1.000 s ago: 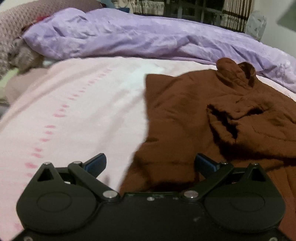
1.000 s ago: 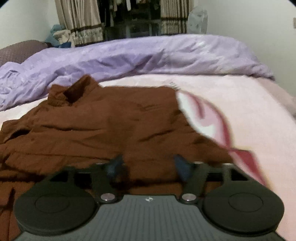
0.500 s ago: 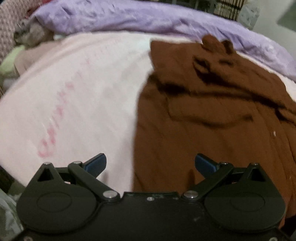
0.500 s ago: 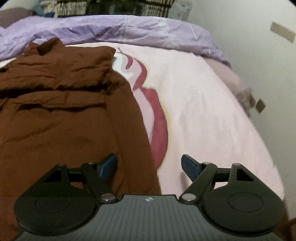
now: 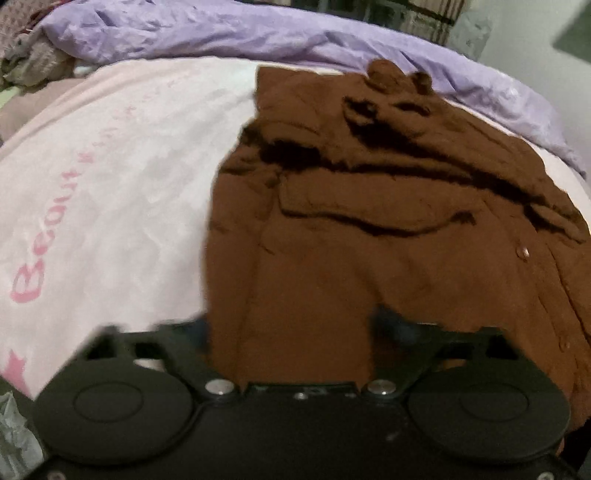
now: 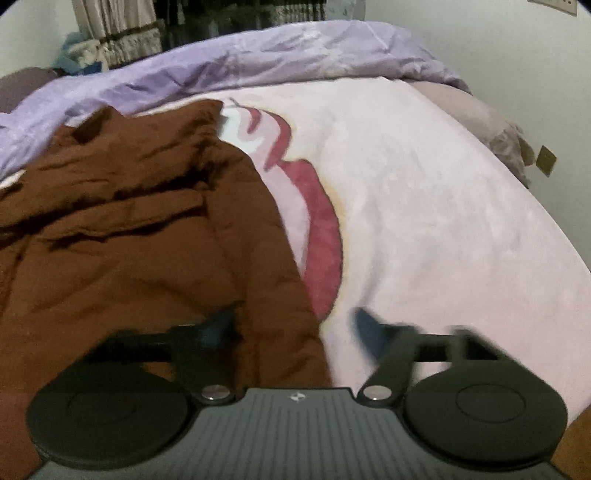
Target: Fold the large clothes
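A large brown garment point(image 5: 369, 221) lies spread and rumpled on the pink bed sheet point(image 5: 110, 166), collar toward the far side. My left gripper point(image 5: 291, 328) sits low over its near left corner; the jaws are closing, motion-blurred, with the hem between them and the pads still apart from it. In the right wrist view the same brown garment point(image 6: 129, 229) fills the left half. My right gripper point(image 6: 293, 325) straddles its near right edge, jaws closing too, with the cloth by the left finger and bare pink sheet point(image 6: 424, 221) by the right one.
A crumpled lilac duvet point(image 5: 258, 33) runs along the far side of the bed. A plush toy point(image 5: 33, 62) lies at the far left. A wall point(image 6: 535, 74) stands close on the right. Curtains point(image 6: 118, 33) hang behind.
Both grippers have drawn back toward the near edge of the garment and sunk slightly. Their jaws, wide apart before, now blur inward around the hem corners.
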Tool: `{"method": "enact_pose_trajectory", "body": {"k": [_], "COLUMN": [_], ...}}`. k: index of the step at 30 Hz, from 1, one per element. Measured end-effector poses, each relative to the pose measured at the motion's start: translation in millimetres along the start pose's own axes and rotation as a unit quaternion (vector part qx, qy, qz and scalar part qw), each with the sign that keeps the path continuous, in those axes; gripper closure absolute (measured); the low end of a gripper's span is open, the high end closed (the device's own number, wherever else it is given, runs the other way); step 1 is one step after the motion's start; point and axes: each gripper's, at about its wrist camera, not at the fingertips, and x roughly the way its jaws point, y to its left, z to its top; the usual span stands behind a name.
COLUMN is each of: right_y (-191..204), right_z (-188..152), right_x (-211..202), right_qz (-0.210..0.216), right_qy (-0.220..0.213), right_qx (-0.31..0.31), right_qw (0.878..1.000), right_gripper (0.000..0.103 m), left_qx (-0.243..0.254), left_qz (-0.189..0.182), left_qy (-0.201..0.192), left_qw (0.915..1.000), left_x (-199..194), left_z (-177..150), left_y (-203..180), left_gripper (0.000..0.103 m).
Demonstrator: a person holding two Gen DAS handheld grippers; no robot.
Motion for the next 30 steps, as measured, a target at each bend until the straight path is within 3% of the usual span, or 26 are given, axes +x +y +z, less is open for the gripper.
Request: {"method": "enact_pose_trajectory", "body": {"k": [1,2,4,8,11,13,16,18,20,25,26,27,28,29,30], "right_y": [0.8,1.8,13.0,32.6,31.0,28.0,25.6,23.1,19.1,6.2,3.6,1.3,-1.2,-4.2,-4.0], "right_z": [1.3,3.2,6.6,12.5,12.3,8.1,-1.2,-9.3,-15.6,-23.7,-24.0,-24.8,-25.8,-27.0,-26.8], "right_x": [-4.3,-8.5,-17.7,-36.9,-40.6,-29.4,-16.5,-20.3,-24.6,-30.7,-31.3,-30.7,-29.7,-31.4,-33.0], "right_qz": [0.014,0.042,0.015,-0.009,-0.014,-0.025,-0.041,-0.035,-0.03,-0.001,0.008,0.02,0.034,0.053,0.062], "right_qy": [-0.004,-0.002,-0.019,-0.053,-0.056,-0.033,0.006,0.01,0.017,0.03,0.036,0.044,0.048,0.048,0.045], "right_qx": [0.001,0.008,-0.003,-0.028,-0.036,-0.051,-0.063,-0.073,-0.08,-0.058,-0.051,-0.045,-0.038,-0.027,-0.018], "right_qw": [1.0,0.999,1.0,0.998,0.998,0.998,0.997,0.997,0.996,0.998,0.998,0.998,0.998,0.997,0.997], "right_gripper": [0.098,0.097,0.097,0.097,0.093,0.088,0.071,0.046,0.032,0.028,0.029,0.048,0.059,0.078,0.085], "left_qx": [-0.011,-0.03,-0.059,-0.036,-0.01,-0.009,-0.025,-0.022,-0.017,0.011,0.015,0.013,0.009,0.007,0.005], "left_qz": [0.003,-0.004,-0.024,-0.011,0.004,0.014,0.024,0.023,0.024,0.021,0.022,0.018,0.016,0.017,0.015], "left_qy": [-0.006,-0.015,-0.038,-0.064,-0.044,-0.019,0.015,0.031,0.037,0.054,0.051,0.042,0.035,0.028,0.024], "left_qw": [0.9999,0.9994,0.9972,0.9972,0.999,0.9997,0.9993,0.999,0.9989,0.9982,0.9984,0.9989,0.9992,0.9994,0.9996], "left_x": [-4.4,-9.7,-21.5,-35.1,-29.1,-17.0,-12.4,-15.5,-20.0,-26.6,-27.8,-29.1,-30.4,-31.1,-34.3], "left_z": [5.2,11.4,26.7,49.0,46.5,35.1,11.4,-4.3,-16.0,-30.6,-33.7,-36.0,-37.6,-38.2,-36.1], "left_y": [3.8,10.7,25.2,26.0,17.9,15.7,18.8,17.1,13.2,-2.8,-3.4,-2.6,-0.9,-1.3,-1.0], "left_gripper": [0.074,0.087,0.088,0.088,0.088,0.085,0.056,0.034,0.024,0.004,0.004,0.007,0.01,0.028,0.058]}}
